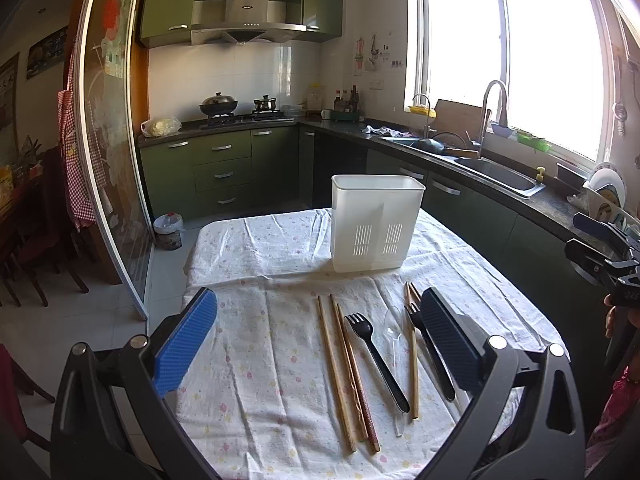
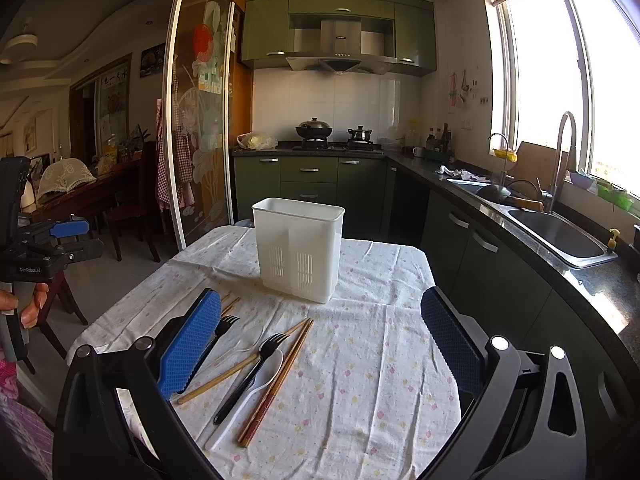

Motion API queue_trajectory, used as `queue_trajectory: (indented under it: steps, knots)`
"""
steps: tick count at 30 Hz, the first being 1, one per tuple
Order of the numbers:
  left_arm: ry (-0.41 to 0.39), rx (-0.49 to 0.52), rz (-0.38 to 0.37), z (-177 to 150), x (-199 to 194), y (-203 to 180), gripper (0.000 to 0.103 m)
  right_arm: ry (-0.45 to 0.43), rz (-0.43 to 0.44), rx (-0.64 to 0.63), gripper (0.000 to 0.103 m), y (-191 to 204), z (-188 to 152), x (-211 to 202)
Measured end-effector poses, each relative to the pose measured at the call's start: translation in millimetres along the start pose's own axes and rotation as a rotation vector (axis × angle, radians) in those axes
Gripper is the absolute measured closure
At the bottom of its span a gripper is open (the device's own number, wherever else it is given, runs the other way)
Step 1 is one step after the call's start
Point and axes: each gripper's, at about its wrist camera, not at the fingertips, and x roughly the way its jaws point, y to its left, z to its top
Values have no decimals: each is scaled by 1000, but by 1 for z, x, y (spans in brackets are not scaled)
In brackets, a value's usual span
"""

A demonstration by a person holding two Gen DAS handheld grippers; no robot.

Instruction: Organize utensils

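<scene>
While chopsticks [image 1: 340, 372] and forks [image 1: 376, 356] lie before the holder [image 1: 376, 222], both grippers' jaws gape empty.

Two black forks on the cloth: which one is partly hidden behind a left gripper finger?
The right-hand black fork, tucked behind the left gripper's right finger. The other fork lies fully exposed between the chopsticks and clear spoon.

Home kitchen, green cabinets [image 1: 224, 160], range hood [image 1: 246, 16], stove [image 2: 336, 145], sink [image 2: 560, 236]

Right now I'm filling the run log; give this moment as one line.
stage: start | left gripper: open, empty | right gripper: open, empty | chopsticks, forks, spoon: on tablecloth | holder: upright
</scene>
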Motion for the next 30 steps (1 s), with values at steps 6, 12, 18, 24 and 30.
queue_trajectory:
  steps: [6, 12, 18, 24, 30]
  knots:
    - [0, -1, -1, 0, 0, 0, 6, 1, 2, 1, 4, 0, 0, 1]
    - [0, -2, 3, 0, -1, 1, 6, 5, 3, 2, 4, 1, 0, 2]
    - [18, -29, 0, -1, 1, 5, 6, 10, 8, 16, 4, 0, 0, 3]
    - [93, -26, -56, 3, 18, -4, 6, 46, 17, 41, 4, -4, -1, 8]
    - [368, -56, -166, -3, 81, -24, 6, 187, 118, 194, 4, -18, -4, 30]
